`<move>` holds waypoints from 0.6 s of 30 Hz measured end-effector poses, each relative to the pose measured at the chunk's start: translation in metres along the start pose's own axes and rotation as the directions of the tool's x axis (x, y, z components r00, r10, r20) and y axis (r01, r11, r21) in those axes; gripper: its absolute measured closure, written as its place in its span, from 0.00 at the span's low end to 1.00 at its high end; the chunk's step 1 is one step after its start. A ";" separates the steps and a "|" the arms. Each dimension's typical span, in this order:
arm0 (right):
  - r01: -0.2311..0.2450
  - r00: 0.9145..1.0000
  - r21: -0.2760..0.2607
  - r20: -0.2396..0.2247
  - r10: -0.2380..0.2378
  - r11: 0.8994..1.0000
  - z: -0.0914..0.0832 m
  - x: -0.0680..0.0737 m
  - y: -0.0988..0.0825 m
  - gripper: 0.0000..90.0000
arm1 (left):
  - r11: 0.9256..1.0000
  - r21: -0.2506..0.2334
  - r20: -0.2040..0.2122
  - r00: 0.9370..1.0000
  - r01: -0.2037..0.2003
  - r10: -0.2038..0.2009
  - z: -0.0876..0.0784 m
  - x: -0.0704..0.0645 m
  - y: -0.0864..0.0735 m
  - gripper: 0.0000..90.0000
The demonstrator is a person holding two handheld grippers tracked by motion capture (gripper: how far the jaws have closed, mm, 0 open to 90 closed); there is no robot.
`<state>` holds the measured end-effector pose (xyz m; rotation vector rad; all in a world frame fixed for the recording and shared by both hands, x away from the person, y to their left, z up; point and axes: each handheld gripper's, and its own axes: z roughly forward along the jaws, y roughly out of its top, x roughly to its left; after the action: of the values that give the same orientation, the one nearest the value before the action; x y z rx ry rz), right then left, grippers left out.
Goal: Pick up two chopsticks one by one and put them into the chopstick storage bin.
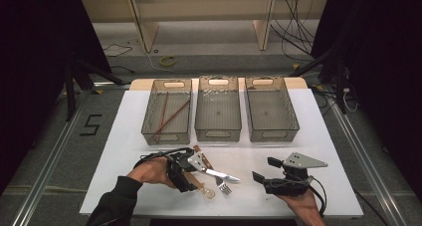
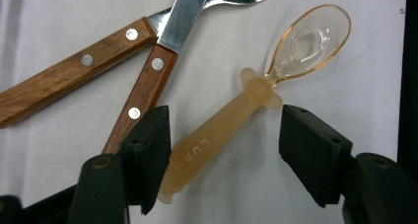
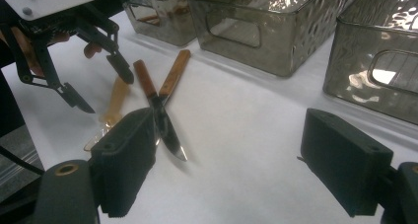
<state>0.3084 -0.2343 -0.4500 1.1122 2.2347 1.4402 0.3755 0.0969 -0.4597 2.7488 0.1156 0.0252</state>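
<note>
Between the parted jaws of the left gripper lies the amber spoon, handle not yet clamped: grasp step. Next: close squarely, avoiding the knife alongside. Right gripper idles, wide.

The spoon lies flat on the white table, bowl up. Its handle is translucent amber, thick and embossed with letters; its bowl is clear and amber-rimmed. In the left gripper view the bowl points toward 1 o'clock, the handle end toward 7 o'clock.
</note>
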 end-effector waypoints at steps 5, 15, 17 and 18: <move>0.000 1.000 0.000 -0.002 0.000 1.000 0.000 0.000 0.000 0.25 | 1.000 0.010 -0.006 1.000 0.001 -0.001 0.004 0.003 -0.002 0.44; 0.002 1.000 0.000 -0.002 -0.002 1.000 0.000 0.001 0.000 0.25 | 0.998 0.052 -0.004 1.000 -0.023 0.023 0.007 0.005 -0.002 0.53; 0.001 1.000 0.000 -0.002 -0.001 1.000 0.000 0.000 0.000 0.25 | 0.998 0.053 -0.002 1.000 -0.024 0.024 0.007 0.004 -0.002 0.56; 0.000 1.000 0.000 -0.002 0.000 1.000 0.000 0.000 0.000 0.25 | 0.998 0.051 -0.001 1.000 -0.023 0.023 0.006 0.004 -0.002 0.58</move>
<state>0.3081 -0.2341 -0.4497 1.1117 2.2355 1.4418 0.3794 0.0964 -0.4663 2.8014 0.0854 0.0306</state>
